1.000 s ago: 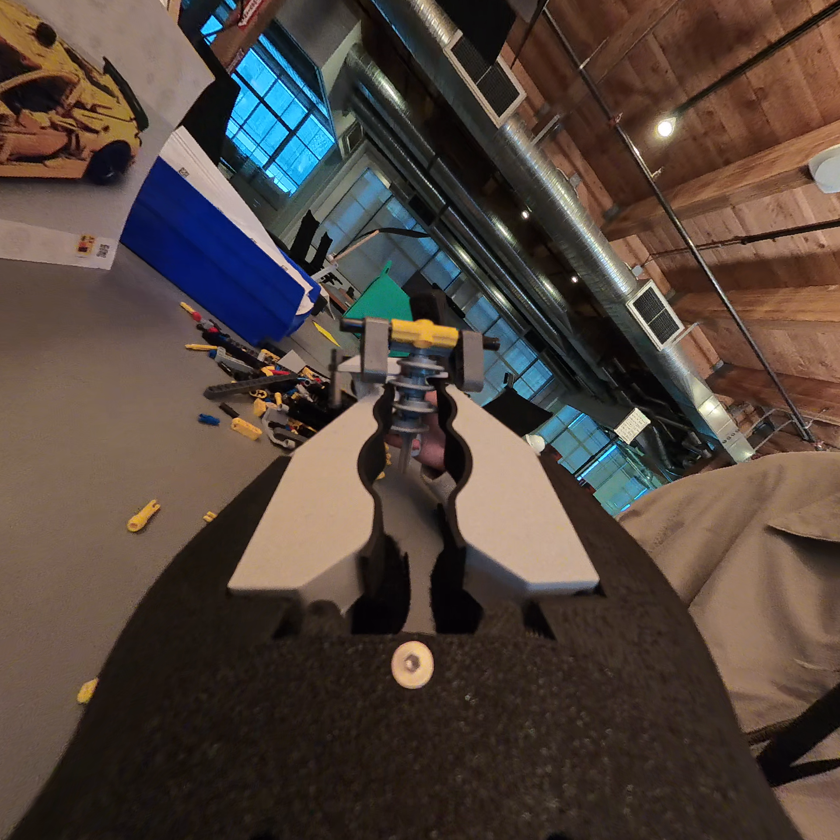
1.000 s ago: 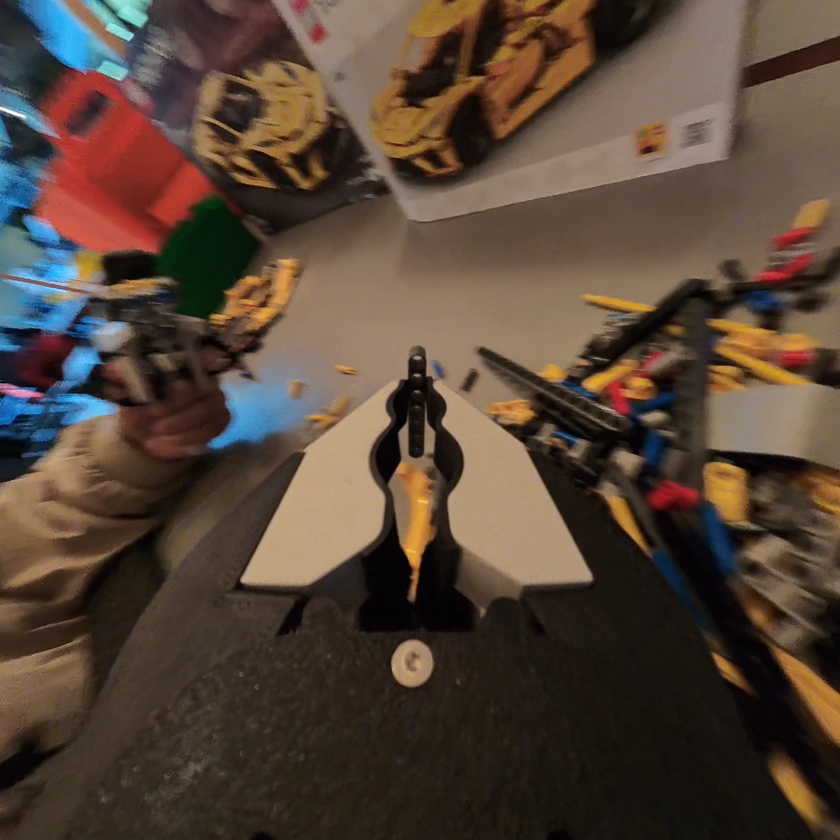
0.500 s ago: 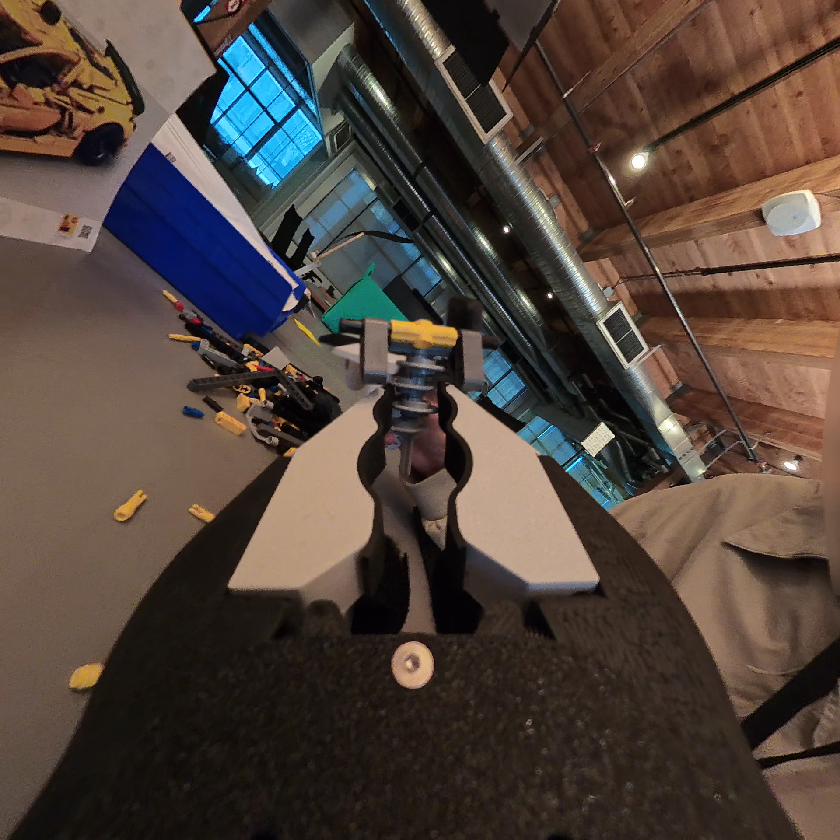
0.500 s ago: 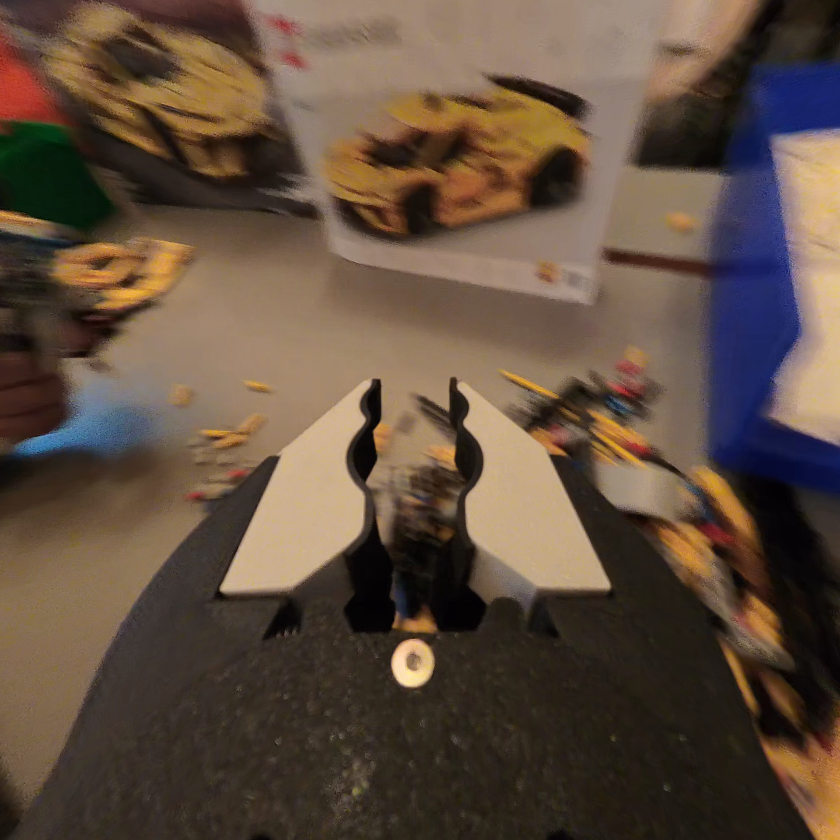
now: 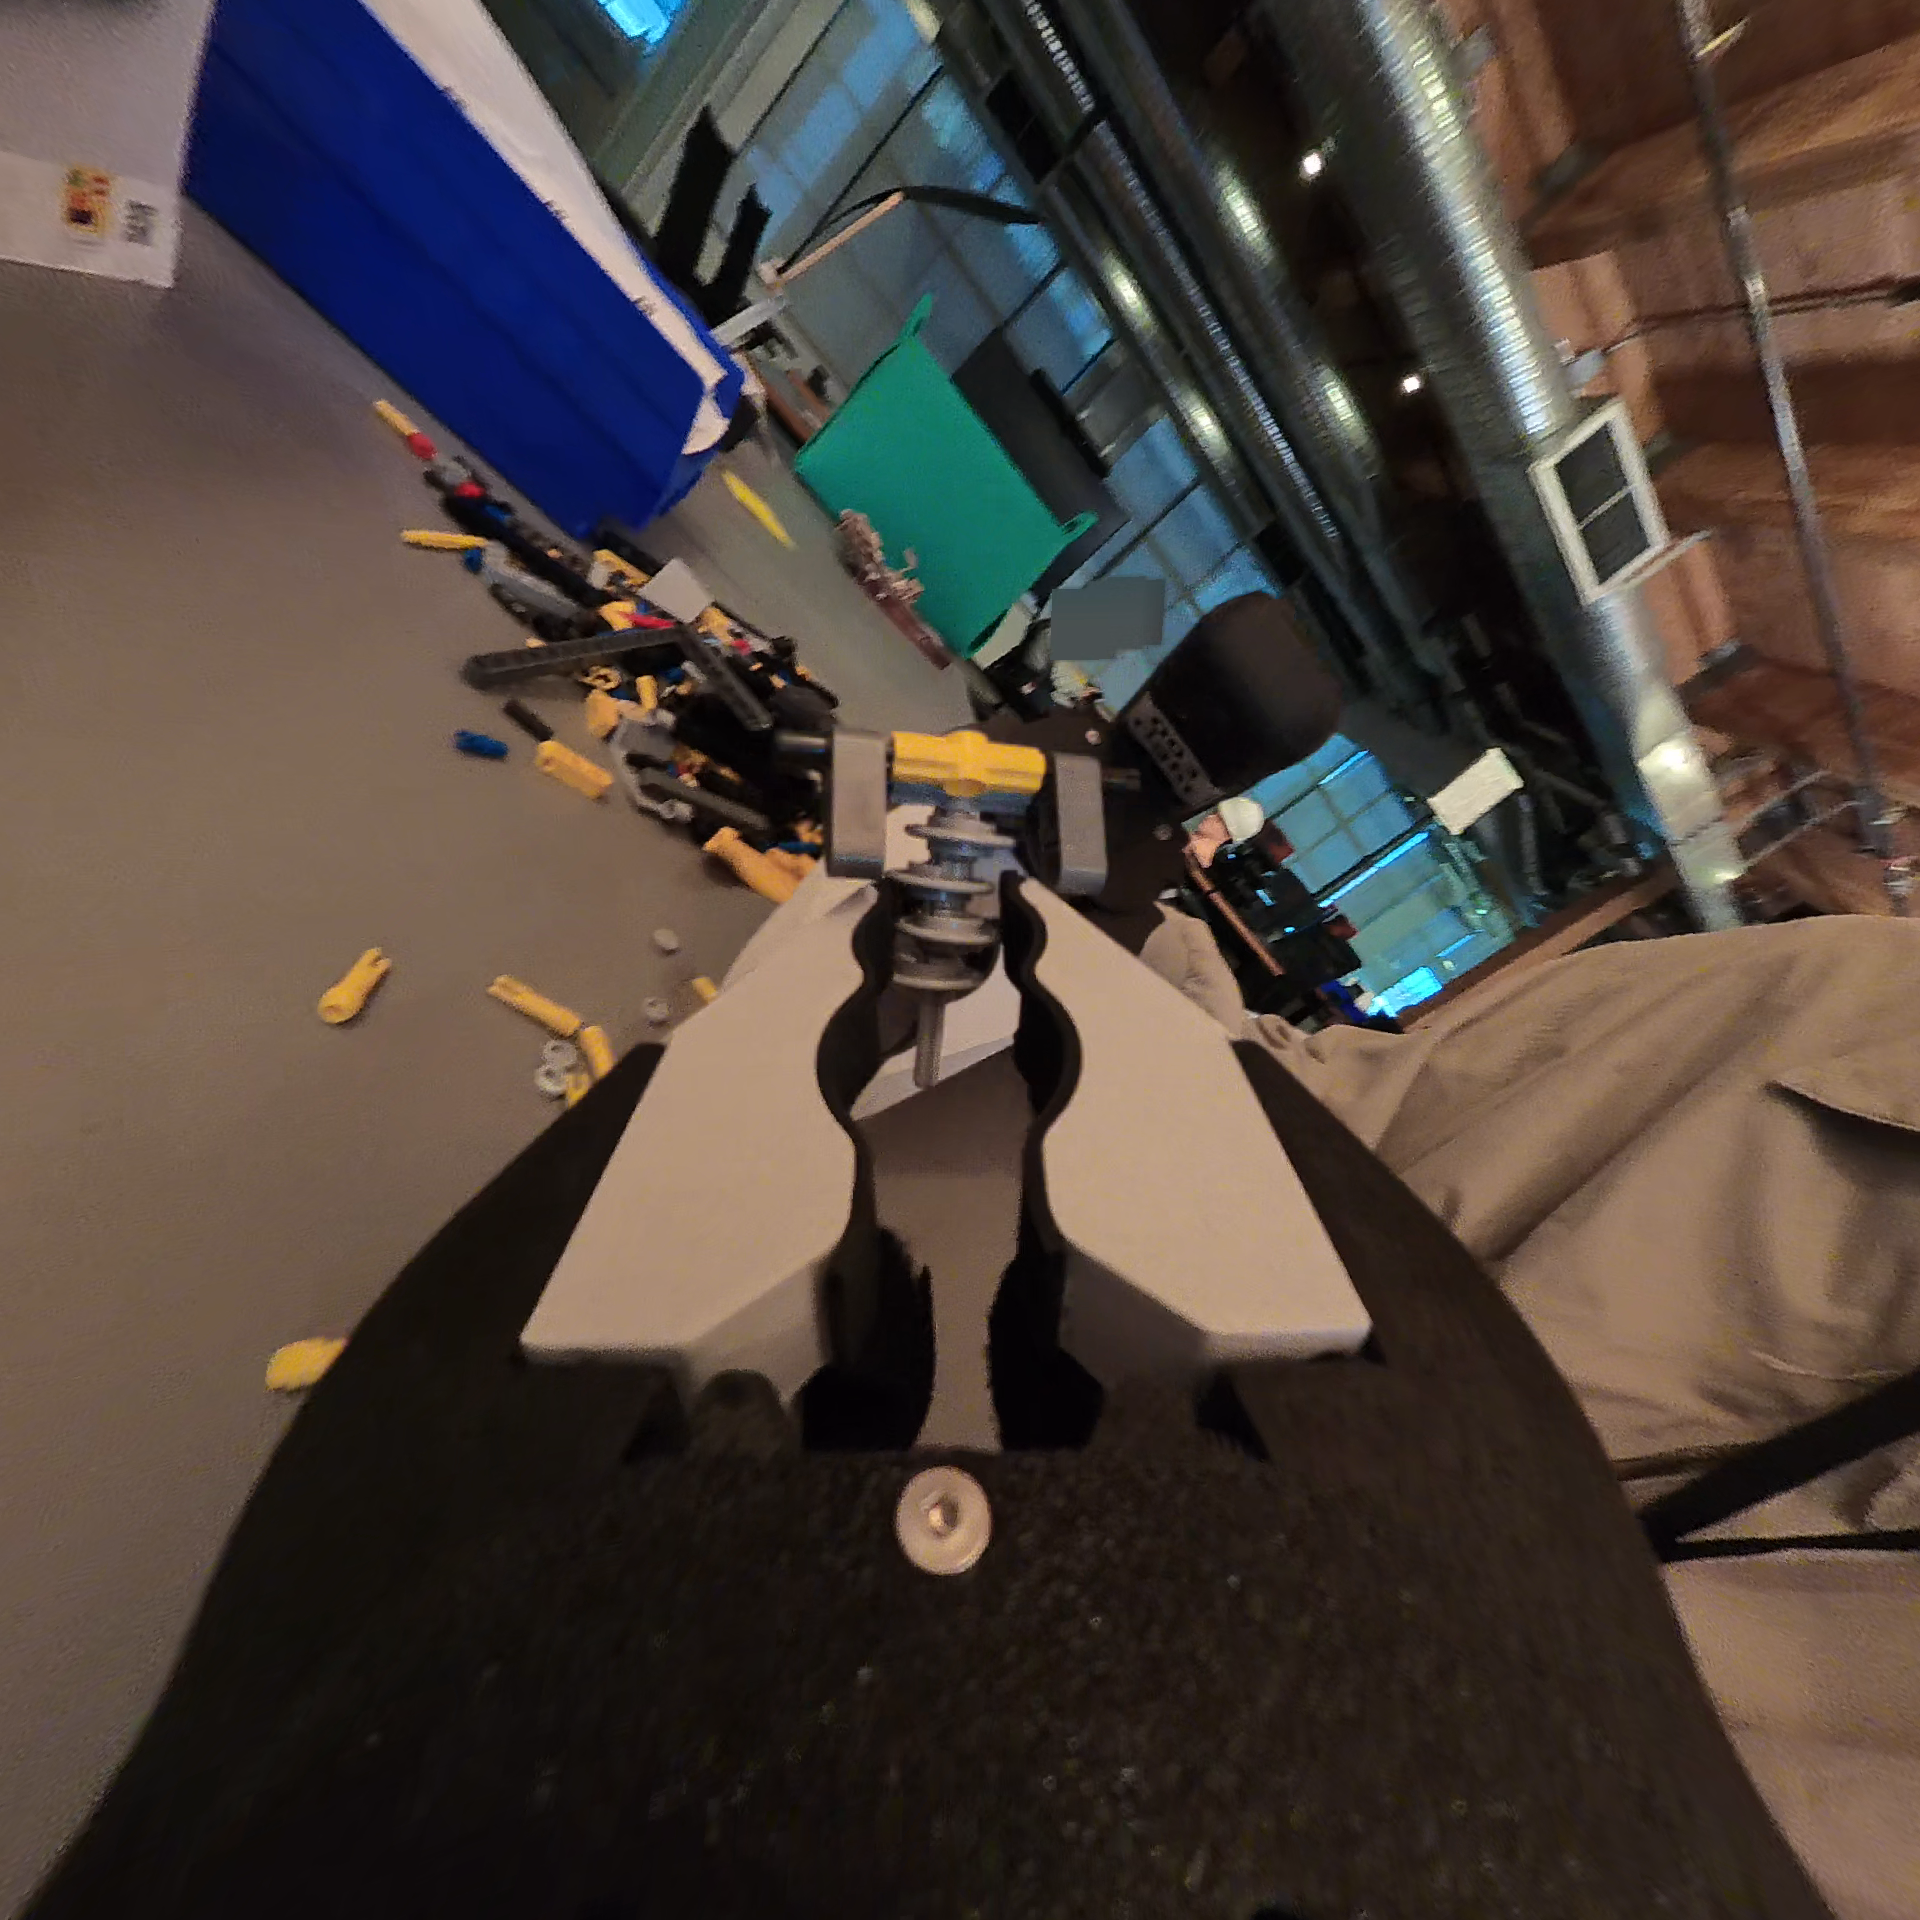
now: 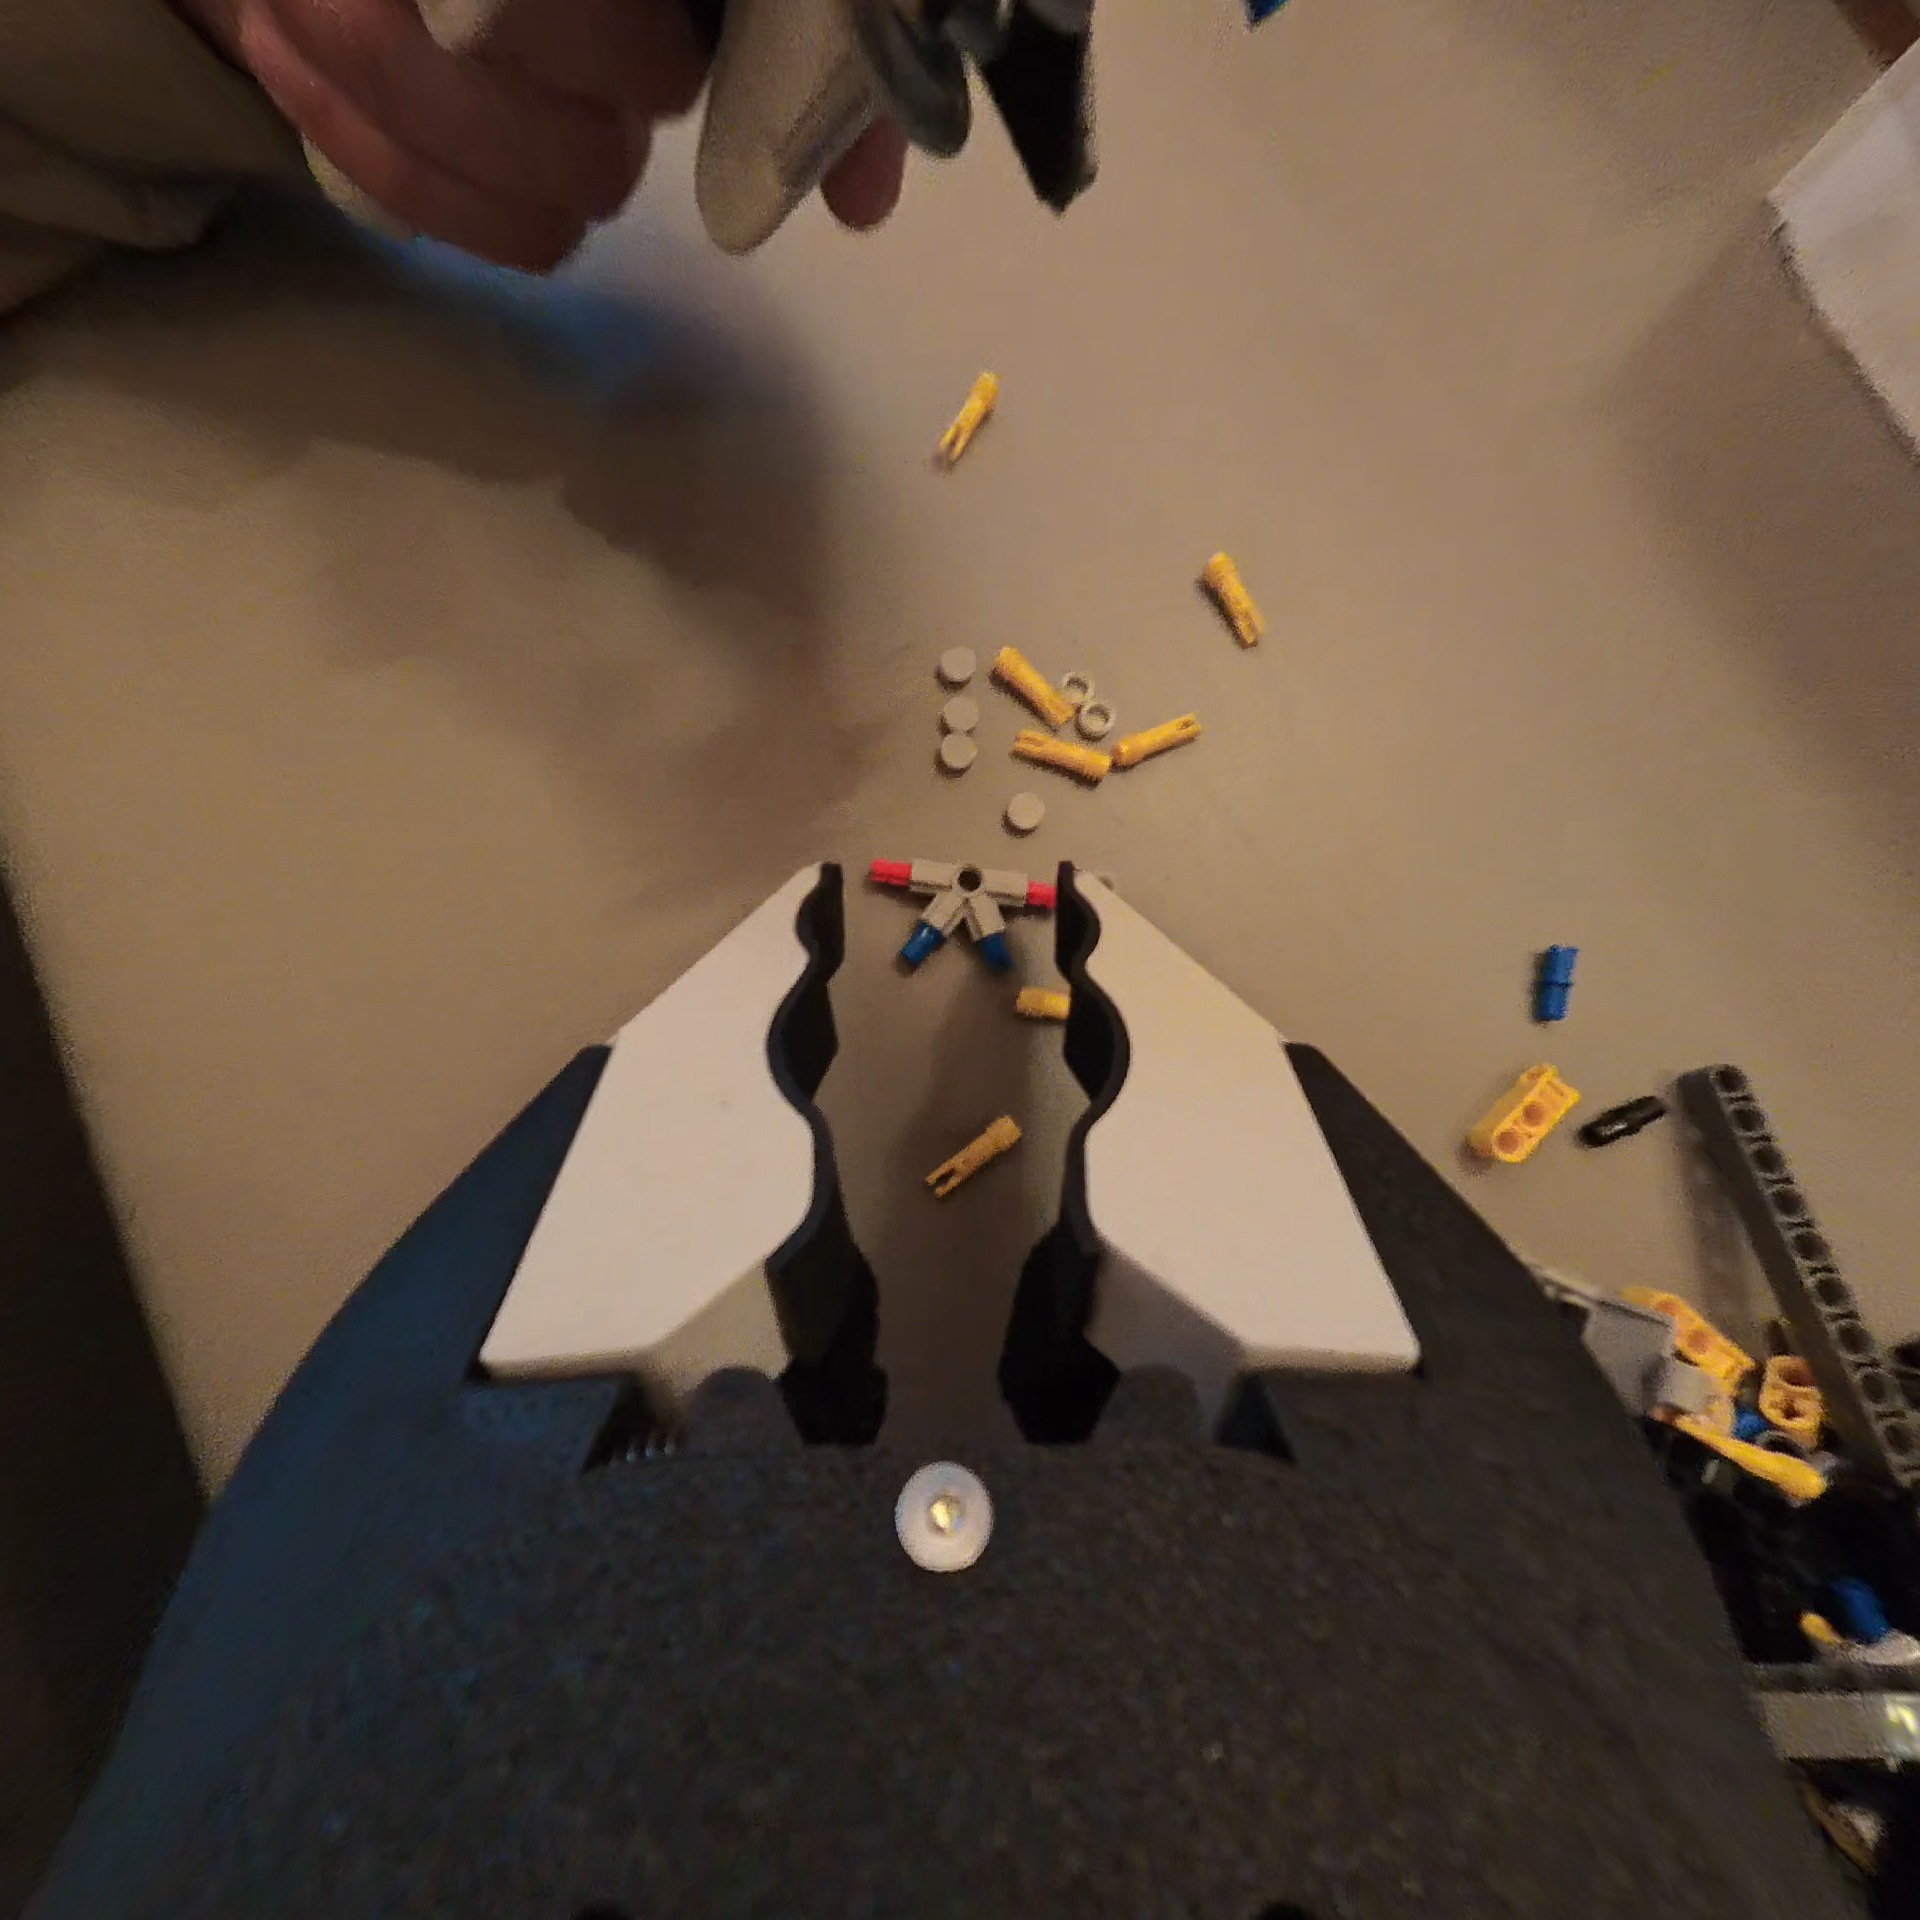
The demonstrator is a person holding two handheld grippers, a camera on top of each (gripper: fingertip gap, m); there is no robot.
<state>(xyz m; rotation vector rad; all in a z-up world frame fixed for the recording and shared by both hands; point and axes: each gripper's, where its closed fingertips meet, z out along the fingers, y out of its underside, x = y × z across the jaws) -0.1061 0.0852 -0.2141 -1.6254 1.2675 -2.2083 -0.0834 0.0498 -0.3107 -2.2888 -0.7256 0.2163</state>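
Two grippers show, each with pale grey fingers and wavy black inner pads. The left gripper [image 5: 948, 894] is clamped on a small plastic brick assembly [image 5: 961, 821]: a grey ribbed shaft with discs sits between the fingertips, and above them a yellow cross-piece spans two grey end blocks. It is held up off the grey tabletop [image 5: 208, 831], tilted so that the wooden ceiling and silver ducts fill the upper right. Behind the assembly lies a heap of black, yellow, blue and red building parts [image 5: 665, 686], with loose yellow pins [image 5: 353, 985] scattered nearer. A blue bin [image 5: 436, 270] and a green bin [image 5: 935, 488] stand beyond the heap. A beige sleeve [image 5: 1558, 1143] fills the right side.

The right gripper [image 6: 943, 883] points down at the table with its fingers spread apart and nothing between them. Just beyond the fingertips, lying on the table, is a grey hub connector with red and blue pins [image 6: 961, 906]. A yellow pin [image 6: 972, 1155] lies on the table under the gap between the fingers. Farther on sit four grey round studs [image 6: 958, 717] and several more yellow pins [image 6: 1060, 753]. A blue pin [image 6: 1554, 981] and a yellow holed block [image 6: 1523, 1126] lie to the right, near a long grey holed beam [image 6: 1787, 1226]. At the top edge a blurred hand [image 6: 468, 114] holds the other gripper.
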